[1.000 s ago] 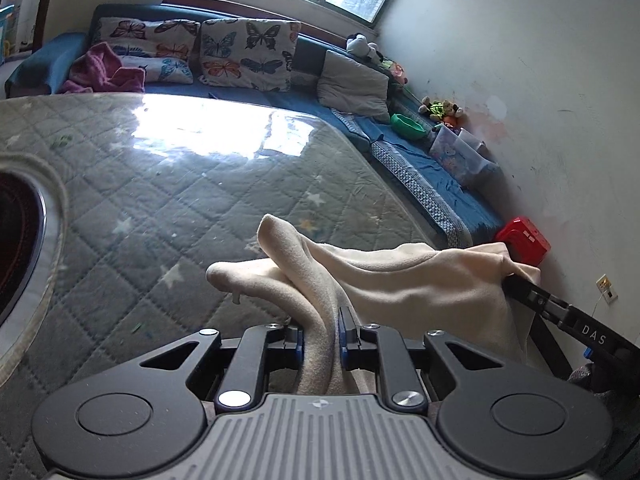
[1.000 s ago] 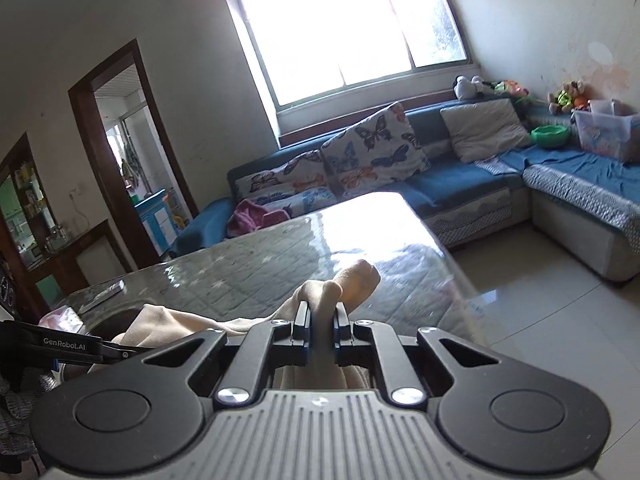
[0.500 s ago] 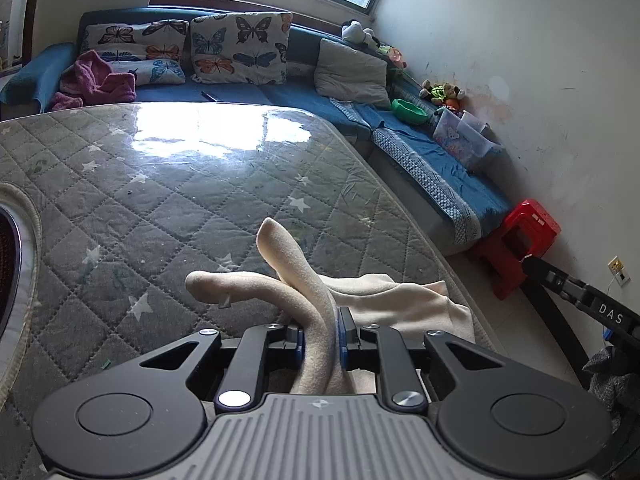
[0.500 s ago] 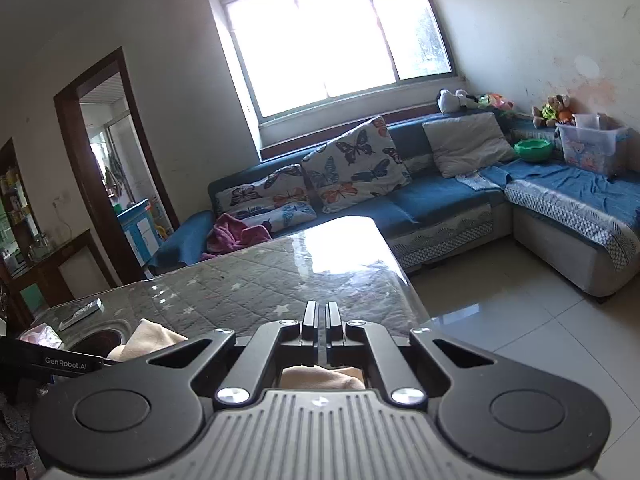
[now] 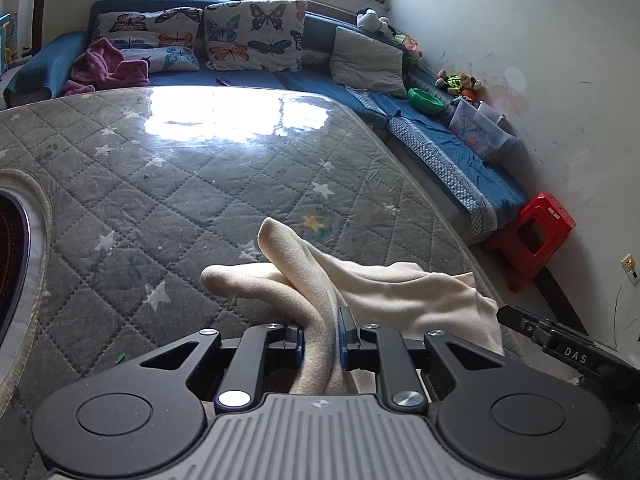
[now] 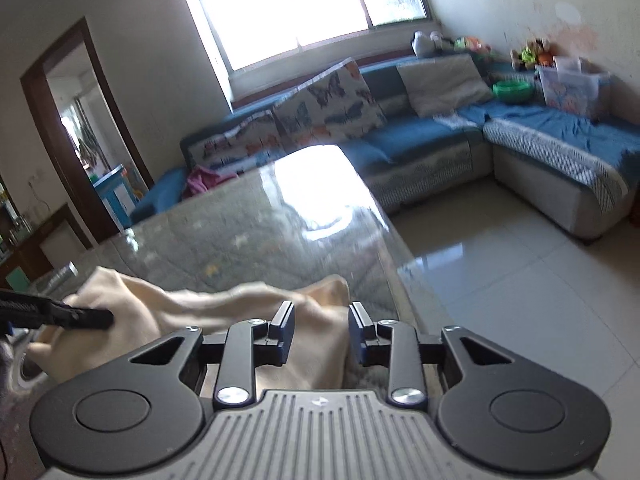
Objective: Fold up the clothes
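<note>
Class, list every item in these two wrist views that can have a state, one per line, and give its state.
Left gripper: shut on the cream garment.
Right gripper: open, holding nothing.
Cream garment: crumpled on the quilted table, one bunched edge pinched.
Quilted table: mostly bare, glossy.
Red stool: upright on the floor.

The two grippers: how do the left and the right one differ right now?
The left gripper is shut on the cream garment, a bunch of fabric pinched between its blue pads; the right gripper is open, its pads apart with nothing between them. The left one's view is sharp, the right one's blurred. Both are over the same garment on the quilted table.
</note>
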### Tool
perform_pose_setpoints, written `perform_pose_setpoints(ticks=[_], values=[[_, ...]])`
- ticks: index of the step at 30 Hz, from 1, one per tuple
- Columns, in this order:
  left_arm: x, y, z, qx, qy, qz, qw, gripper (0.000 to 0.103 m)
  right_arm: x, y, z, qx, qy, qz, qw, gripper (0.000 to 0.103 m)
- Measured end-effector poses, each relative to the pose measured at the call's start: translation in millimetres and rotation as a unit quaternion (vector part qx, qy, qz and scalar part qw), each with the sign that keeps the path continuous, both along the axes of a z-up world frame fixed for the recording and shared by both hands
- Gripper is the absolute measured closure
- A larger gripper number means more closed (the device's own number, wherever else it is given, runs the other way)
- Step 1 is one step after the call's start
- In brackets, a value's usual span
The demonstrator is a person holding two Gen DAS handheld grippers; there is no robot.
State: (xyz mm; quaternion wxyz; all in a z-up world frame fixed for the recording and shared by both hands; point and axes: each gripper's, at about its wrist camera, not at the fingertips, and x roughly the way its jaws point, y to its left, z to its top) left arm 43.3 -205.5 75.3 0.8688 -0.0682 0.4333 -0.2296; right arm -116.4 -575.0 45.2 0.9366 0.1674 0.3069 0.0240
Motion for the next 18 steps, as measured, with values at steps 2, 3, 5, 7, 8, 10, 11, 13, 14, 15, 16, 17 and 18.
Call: perform_pose_setpoints(ticks=[2, 3, 5, 7, 8, 10, 11, 13, 14, 15, 16, 17, 18], values=[[1, 2, -4, 0.004, 0.005, 0.003, 1.0000, 0.086, 4, 0, -8, 0.011, 0.009, 0.002, 1.000, 0.072], [1, 3, -7, 0.006, 0.008, 0.005, 0.9999, 0.086, 6, 1, -11, 0.016, 0.013, 0.004, 1.000, 0.072], [2, 5, -11, 0.009, 0.013, 0.009, 0.9998, 0.086, 10, 3, -16, 0.018, 0.016, 0.007, 1.000, 0.071], [4, 6, -15, 0.013, 0.018, 0.012, 0.9997, 0.086, 14, 4, -19, 0.021, 0.018, 0.010, 1.000, 0.071], [5, 7, -17, 0.015, 0.020, 0.014, 0.9996, 0.086, 16, 4, -21, 0.024, 0.019, 0.012, 0.999, 0.073], [6, 8, -20, 0.017, 0.024, 0.017, 0.9994, 0.086, 21, 3, -22, 0.025, 0.019, 0.010, 0.999, 0.076], [7, 8, -21, 0.016, 0.026, 0.017, 0.9994, 0.086, 23, 2, -21, 0.020, 0.018, 0.005, 1.000, 0.076], [8, 8, -22, 0.017, 0.027, 0.017, 0.9993, 0.086, 23, -1, -21, 0.027, 0.018, 0.003, 0.999, 0.075], [9, 7, -23, 0.018, 0.027, 0.017, 0.9993, 0.086, 24, -3, -22, 0.033, 0.018, 0.003, 0.999, 0.075], [9, 7, -24, 0.019, 0.027, 0.017, 0.9993, 0.085, 24, -3, -23, 0.036, 0.019, 0.004, 0.999, 0.075], [10, 6, -25, 0.019, 0.027, 0.017, 0.9993, 0.085, 25, -2, -23, 0.035, 0.019, 0.007, 0.999, 0.075], [10, 6, -26, 0.020, 0.028, 0.017, 0.9993, 0.085, 25, -1, -23, 0.034, 0.019, 0.011, 0.999, 0.075], [10, 5, -27, 0.021, 0.028, 0.016, 0.9993, 0.085, 25, 0, -23, 0.032, 0.018, 0.015, 0.999, 0.075]])
